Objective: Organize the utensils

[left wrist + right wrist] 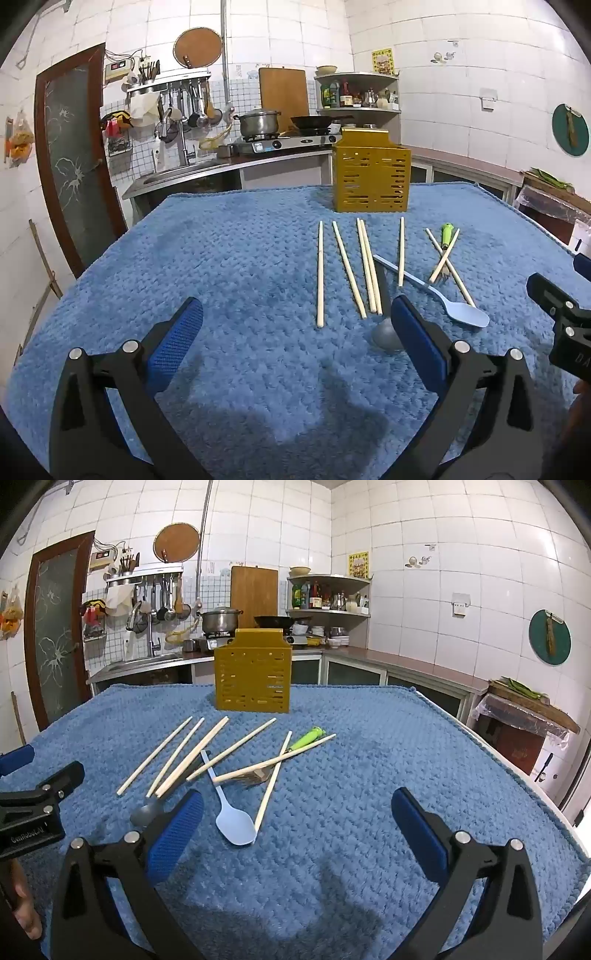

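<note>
Several wooden chopsticks (pixel 320 273) (pixel 155 755) lie on the blue towel in front of a yellow slotted utensil holder (pixel 371 179) (pixel 253 672). A light blue spoon (pixel 432 293) (pixel 231 818) lies among them. A grey spoon (pixel 384 334) (pixel 144 814) lies beside it, partly hidden by a finger. A green-handled fork (pixel 446 240) (pixel 304 740) lies under two crossed chopsticks. My left gripper (pixel 295 325) is open and empty, just short of the chopsticks. My right gripper (pixel 295 819) is open and empty, right of the blue spoon.
The blue towel (pixel 221 240) (pixel 369 746) covers the whole table. Behind it are a sink, a gas stove with a pot (pixel 258 123) and a wok, a corner shelf with bottles, and a tiled wall. The right table edge (pixel 517 771) drops off.
</note>
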A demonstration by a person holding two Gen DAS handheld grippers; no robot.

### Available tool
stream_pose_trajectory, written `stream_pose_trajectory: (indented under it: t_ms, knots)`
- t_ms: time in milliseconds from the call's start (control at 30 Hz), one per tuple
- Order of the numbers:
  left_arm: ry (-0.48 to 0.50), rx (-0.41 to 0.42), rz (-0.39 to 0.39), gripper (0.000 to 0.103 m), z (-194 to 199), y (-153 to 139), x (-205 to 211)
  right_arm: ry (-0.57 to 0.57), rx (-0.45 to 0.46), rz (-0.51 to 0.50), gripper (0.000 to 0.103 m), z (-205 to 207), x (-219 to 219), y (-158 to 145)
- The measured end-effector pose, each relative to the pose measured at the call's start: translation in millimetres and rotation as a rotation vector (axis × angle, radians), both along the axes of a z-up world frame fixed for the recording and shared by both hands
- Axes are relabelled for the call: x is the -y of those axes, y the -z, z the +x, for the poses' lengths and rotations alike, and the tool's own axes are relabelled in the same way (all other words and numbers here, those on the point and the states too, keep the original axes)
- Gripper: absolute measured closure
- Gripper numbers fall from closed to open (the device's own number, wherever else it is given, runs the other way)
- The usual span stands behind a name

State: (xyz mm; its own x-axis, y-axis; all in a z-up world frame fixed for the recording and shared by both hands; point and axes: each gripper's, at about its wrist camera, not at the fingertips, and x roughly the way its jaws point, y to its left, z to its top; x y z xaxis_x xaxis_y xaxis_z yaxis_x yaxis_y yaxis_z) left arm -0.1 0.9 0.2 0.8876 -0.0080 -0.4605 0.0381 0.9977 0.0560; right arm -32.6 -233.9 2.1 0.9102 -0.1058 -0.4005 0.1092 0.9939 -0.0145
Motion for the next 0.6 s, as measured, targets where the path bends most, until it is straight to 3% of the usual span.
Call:
stream_pose_trajectory:
  t_ms: [600]
  knots:
    - [0.025, 0.013, 0.006, 0.005, -1, 1, 3, 0.001, 0.009, -0.003, 0.004, -6, 2, -7]
